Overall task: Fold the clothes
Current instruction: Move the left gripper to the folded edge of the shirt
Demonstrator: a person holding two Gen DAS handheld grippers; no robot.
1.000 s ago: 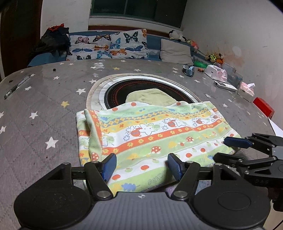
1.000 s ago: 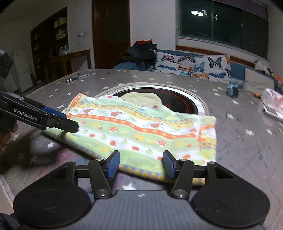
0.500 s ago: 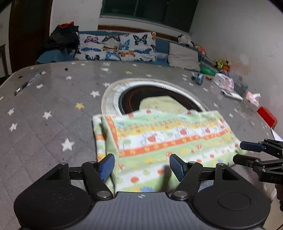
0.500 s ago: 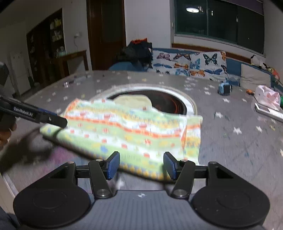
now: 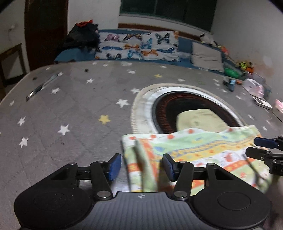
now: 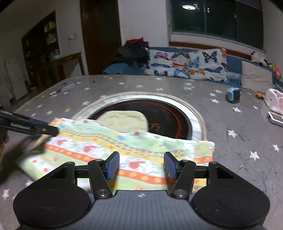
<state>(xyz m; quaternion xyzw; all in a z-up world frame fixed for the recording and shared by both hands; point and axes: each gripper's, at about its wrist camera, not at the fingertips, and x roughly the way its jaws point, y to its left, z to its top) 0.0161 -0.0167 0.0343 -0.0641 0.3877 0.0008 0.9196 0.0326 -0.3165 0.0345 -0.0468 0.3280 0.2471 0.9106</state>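
While both grippers hover low with fingers spread wide and holding nothing, the patterned cloth lies doubled over on the starred worktop, its far edge lapping the round inset at 12 o'clock. Left gripper straddles the cloth's 9 o'clock end; right gripper sits over the 3 o'clock end. Mid-fold or finished, can't tell. Any further fold needs an edge pinched.

White walls, dark window, butterfly cushions, wooden door
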